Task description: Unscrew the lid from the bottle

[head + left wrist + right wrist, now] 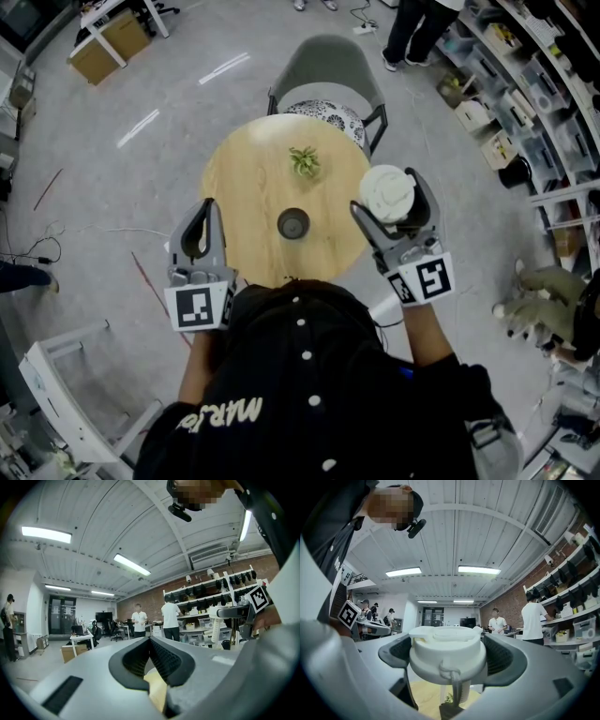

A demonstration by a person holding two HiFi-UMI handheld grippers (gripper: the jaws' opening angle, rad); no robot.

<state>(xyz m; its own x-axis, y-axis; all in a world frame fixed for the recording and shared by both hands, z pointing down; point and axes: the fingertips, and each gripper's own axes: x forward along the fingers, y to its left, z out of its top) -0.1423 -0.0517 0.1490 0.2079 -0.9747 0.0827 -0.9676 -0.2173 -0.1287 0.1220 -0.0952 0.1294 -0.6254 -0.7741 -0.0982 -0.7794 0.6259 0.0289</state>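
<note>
Your right tongs (387, 193) are clamped on the white plastic screw lid (446, 654) of a white ribbed plastic bottle (215, 629), with one dark ribbed pad on each side of the lid's broad skirt. The bottle hangs below that lid in the air at the right edge of the round pale wooden desk (246, 183) and rests on nothing. Your left tongs (208, 206) are closed with nothing between them. They sit at the desk's near left edge, well apart from the bottle.

The lid is a stepped round piece. It has a wide skirt, a narrower flat cap on top with a small tab, and a thin loop strap dangling at the front. Its surface looks smooth and matte, so it may slip round in the pads once you twist.

The bottle looks light. Its lid should be stiff, but the ribbed body will probably give if you squeeze it hard. Take the body with your left tongs high up, just under the lid, where the wall should be firmest and the ribs offer purchase. Stay clear of the strap.

A small green leafy plant (304, 160) and a small dark round pot (293, 223) stand mid-desk.
</note>
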